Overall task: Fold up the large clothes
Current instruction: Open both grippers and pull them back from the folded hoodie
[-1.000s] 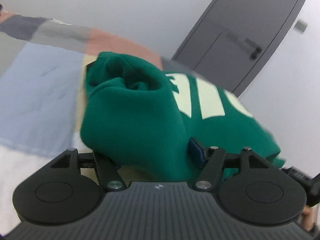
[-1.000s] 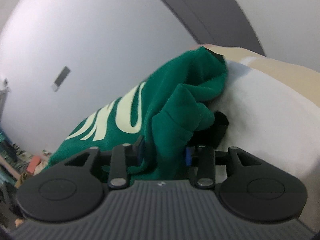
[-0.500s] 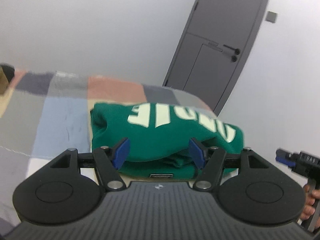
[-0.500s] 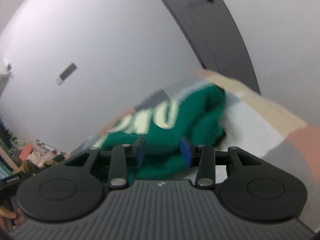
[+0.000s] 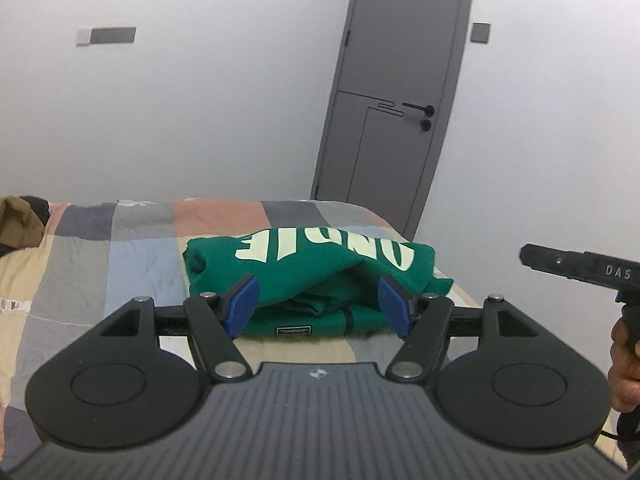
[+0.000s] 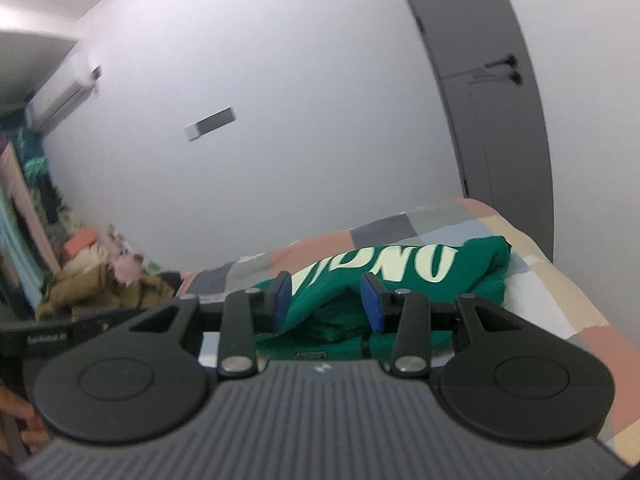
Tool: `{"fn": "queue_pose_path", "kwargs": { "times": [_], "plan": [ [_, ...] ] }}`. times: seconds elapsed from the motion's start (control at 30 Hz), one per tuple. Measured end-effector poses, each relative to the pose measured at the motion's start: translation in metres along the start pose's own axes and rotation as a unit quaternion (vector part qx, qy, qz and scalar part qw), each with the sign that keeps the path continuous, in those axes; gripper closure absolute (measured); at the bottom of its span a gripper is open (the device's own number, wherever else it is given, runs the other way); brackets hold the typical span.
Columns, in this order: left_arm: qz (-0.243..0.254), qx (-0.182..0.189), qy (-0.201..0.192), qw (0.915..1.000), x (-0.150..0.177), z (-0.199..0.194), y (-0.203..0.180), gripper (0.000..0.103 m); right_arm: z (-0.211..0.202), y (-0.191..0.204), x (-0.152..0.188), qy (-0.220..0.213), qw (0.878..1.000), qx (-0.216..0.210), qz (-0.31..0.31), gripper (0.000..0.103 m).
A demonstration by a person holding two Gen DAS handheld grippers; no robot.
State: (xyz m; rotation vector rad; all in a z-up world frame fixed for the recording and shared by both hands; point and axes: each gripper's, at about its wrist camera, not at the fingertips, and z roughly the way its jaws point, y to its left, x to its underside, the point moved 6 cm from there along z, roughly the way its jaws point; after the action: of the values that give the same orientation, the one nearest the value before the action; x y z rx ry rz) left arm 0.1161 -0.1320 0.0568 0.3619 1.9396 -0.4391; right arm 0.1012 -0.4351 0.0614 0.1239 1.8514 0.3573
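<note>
On the bed [image 5: 100, 248], the folded green sweatshirt [image 5: 312, 276] looks soft, floppy and bulky; take hold at its thick folded edge. Both the left gripper [image 5: 318, 306] and right gripper [image 6: 326, 304] gape wide, holding nothing.

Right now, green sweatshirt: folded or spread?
Folded. The green sweatshirt lies as a compact stacked bundle on the patchwork bedspread, layers visible at its near edge, lettering on top.

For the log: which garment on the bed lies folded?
The green sweatshirt with pale lettering; the brown garment sits crumpled at the bed's far corner.
</note>
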Motion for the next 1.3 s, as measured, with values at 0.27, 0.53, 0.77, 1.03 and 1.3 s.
{"fn": "queue_pose_path", "kwargs": {
  "times": [0.27,0.53,0.77,1.03,1.3],
  "plan": [
    [-0.011,0.012,-0.023,0.9996,0.014,-0.029,-0.007,0.028,-0.023,0.036,0.027,0.0,0.999,-0.006,-0.036,0.061],
    [-0.02,-0.012,-0.031,0.9992,0.038,-0.04,0.004,0.027,-0.029,0.044,0.057,0.007,0.999,0.017,-0.04,0.061],
    [-0.024,-0.024,-0.033,0.9989,0.048,-0.044,0.014,0.022,-0.025,0.054,0.08,0.023,0.998,0.034,-0.057,0.061],
    [-0.013,-0.026,-0.015,0.9995,0.058,-0.039,0.019,0.003,-0.02,0.062,0.09,0.038,0.996,0.051,-0.059,0.053],
    [-0.005,-0.035,-0.012,0.9993,0.059,-0.04,0.019,0.0,-0.015,0.063,0.086,0.022,0.996,0.065,-0.053,0.014]
  ]
}}
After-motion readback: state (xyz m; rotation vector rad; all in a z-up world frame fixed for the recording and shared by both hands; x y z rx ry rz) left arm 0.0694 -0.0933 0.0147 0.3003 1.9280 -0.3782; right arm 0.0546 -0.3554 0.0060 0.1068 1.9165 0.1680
